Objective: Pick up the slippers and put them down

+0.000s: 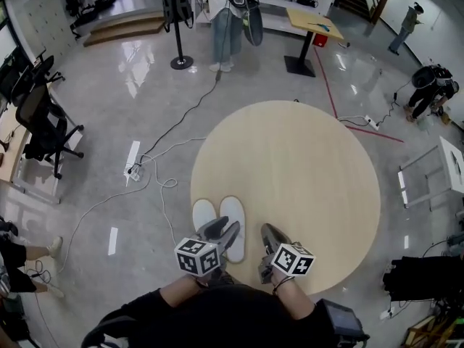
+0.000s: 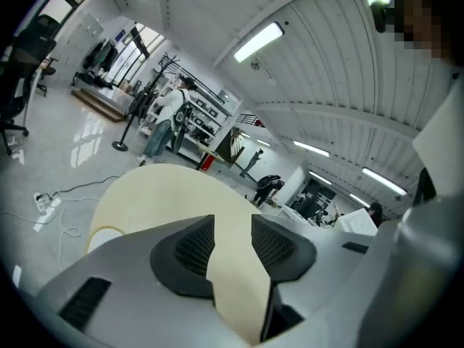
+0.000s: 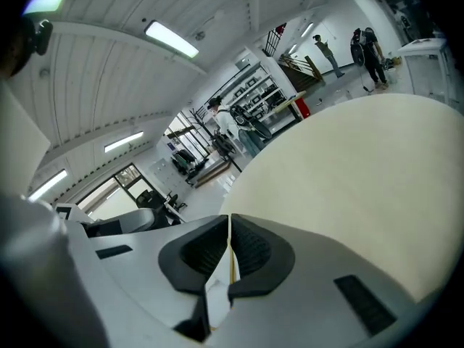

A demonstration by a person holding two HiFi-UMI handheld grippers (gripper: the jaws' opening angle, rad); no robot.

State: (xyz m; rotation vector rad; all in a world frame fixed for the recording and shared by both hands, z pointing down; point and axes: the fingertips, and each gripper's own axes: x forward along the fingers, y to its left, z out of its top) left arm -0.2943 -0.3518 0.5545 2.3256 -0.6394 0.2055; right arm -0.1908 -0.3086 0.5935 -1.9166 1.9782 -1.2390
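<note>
White slippers (image 1: 232,212) lie as a pair, side by side, at the near-left rim of the round beige table (image 1: 312,158), long axes running straight away from the person. The left gripper (image 1: 223,232) hangs over their near ends, jaws wide apart with nothing between them, only bare tabletop showing through the gap. The right gripper (image 1: 270,232) sits just beside the pair on the right, jaws pressed together and empty. So the left claw looks the nearer one: any grab would be down and slightly forward, along that long axis. Watch the outer slipper, it's right at the table edge, with floor and cables beyond. Ahead and to the right there's plenty of clear tabletop
</note>
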